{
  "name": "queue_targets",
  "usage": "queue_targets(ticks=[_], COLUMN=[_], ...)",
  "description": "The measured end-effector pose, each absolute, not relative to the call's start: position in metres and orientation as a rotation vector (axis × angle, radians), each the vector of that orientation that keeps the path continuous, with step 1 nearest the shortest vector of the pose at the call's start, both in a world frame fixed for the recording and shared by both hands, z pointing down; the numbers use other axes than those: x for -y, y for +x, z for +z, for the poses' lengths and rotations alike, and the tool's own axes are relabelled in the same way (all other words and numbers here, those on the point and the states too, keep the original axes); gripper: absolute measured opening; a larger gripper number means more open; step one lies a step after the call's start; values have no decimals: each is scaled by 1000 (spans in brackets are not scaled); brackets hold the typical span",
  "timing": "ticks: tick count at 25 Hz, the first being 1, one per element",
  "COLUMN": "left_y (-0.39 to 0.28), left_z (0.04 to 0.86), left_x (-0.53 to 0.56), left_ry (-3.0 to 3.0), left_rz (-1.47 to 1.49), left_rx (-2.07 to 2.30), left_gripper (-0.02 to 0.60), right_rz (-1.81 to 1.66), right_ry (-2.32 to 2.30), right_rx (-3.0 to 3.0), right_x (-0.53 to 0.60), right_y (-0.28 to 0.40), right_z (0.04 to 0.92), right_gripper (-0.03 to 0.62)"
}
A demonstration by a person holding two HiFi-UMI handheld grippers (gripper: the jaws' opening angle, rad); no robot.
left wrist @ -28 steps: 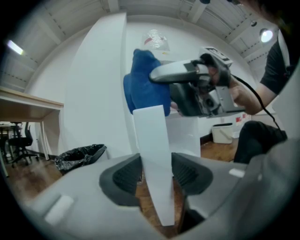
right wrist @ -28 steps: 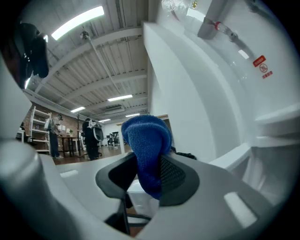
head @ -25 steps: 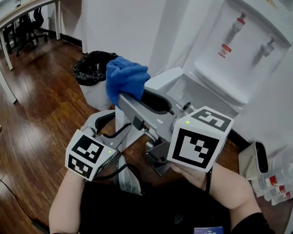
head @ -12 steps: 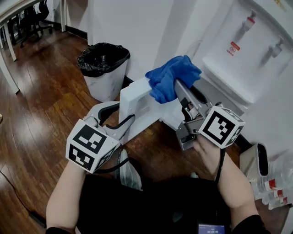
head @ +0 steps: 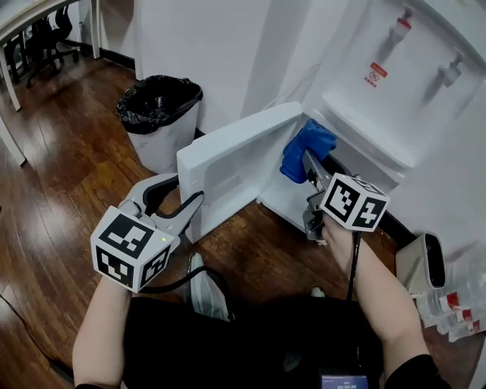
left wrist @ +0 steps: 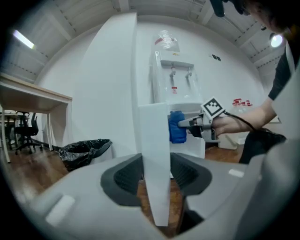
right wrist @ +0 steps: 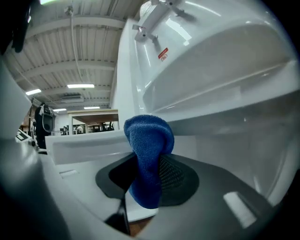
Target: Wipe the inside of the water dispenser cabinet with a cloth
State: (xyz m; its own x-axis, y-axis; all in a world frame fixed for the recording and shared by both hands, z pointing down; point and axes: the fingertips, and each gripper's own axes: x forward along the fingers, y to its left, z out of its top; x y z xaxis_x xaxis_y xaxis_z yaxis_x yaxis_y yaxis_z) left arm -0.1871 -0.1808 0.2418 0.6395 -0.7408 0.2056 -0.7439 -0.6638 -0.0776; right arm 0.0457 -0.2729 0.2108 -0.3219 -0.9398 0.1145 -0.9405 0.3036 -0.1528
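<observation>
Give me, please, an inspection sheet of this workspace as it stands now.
Surface: wood floor.
Job's things: dispenser; its cabinet door is open; blue cloth at the cabinet opening.
Clutter: black-lined bin; small items at the right edge, unclear.
Grippers: left gripper shut on the door's edge; right gripper shut on the cloth.
Cables: black cable under the right gripper; another under the left.
Surroundings: white wall; desk and chairs far left.
</observation>
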Motion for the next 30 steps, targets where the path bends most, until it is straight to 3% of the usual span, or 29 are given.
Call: queue_targets(ticks=[8, 14, 17, 21, 24, 30], left_y=[-187, -191, -191, -196, -198, -196], left_z=[250, 250, 254, 263, 263, 258], left_x=[186, 193, 192, 195, 199, 200], left_ry=[2812, 2807, 2807, 2793, 2773, 2757], left_rz=[385, 325, 356, 421, 379, 373], left_rx=[1279, 1285, 1281, 1289, 1309, 1329], left_gripper=[187, 189, 198, 198, 198, 196], right_rz=[61, -159, -269, -195, -12, -73], right_ry=[1696, 1113, 922, 947, 1309, 1899], right_rx=[2590, 2922, 2973, 2991, 2915, 2540], right_x=[268, 172, 146, 187, 255, 309], right_y=[-33, -147, -171, -145, -84, 5], right_z=[193, 188, 186, 204, 221, 230], right_gripper=[124, 124, 124, 124, 123, 123])
